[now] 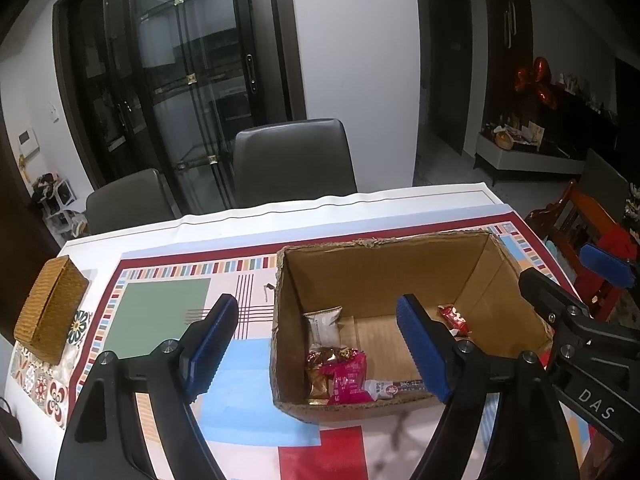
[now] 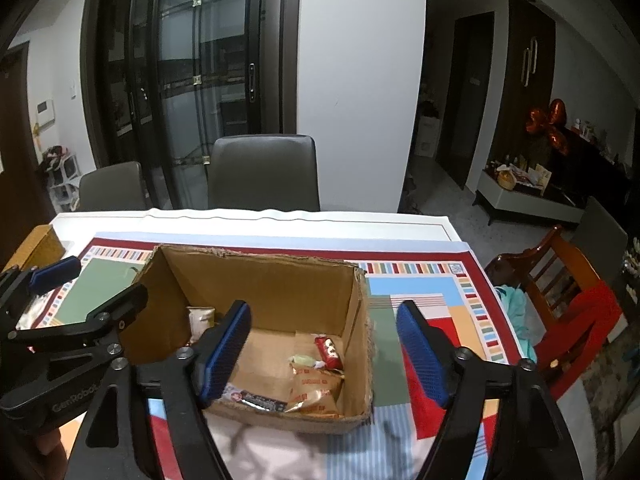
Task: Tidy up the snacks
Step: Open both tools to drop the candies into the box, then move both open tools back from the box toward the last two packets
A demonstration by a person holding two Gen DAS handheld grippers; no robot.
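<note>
- Both my tongs are up over the cardboard box (image 1: 384, 276) right now, tilted down into it. The left gripper (image 1: 320, 352) straddles the box's left wall, so one pad hangs outside over the tablecloth (image 1: 168, 312) and the other sits over the inside.
- The right gripper (image 2: 340, 356) does the mirror thing on the right wall: one pad is over the box floor, the other out over the cloth.
- Both are spread wide with nothing between the pads. No wrapper is pinched anywhere.
- The snacks are all down in the box, as far as I can see. On my left side there's a pink packet (image 1: 348, 376), a white sachet (image 1: 324, 328) standing behind it, and some gold-wrapped stuff next to them.
- Right side has a small red candy (image 2: 329, 351) and a tan packet (image 2: 316, 392).
- A long bar (image 2: 256, 399) lies flat along the near wall, long axis running left to right. It's directly under my right tongs' inner pad, so that hand is closer to it.
- I can't spot any loose snack left out on the table. I'd guess the next move is either tidying inside the box or looking elsewhere.
- A woven basket (image 1: 50, 308) sits far left, well away from the box.
</note>
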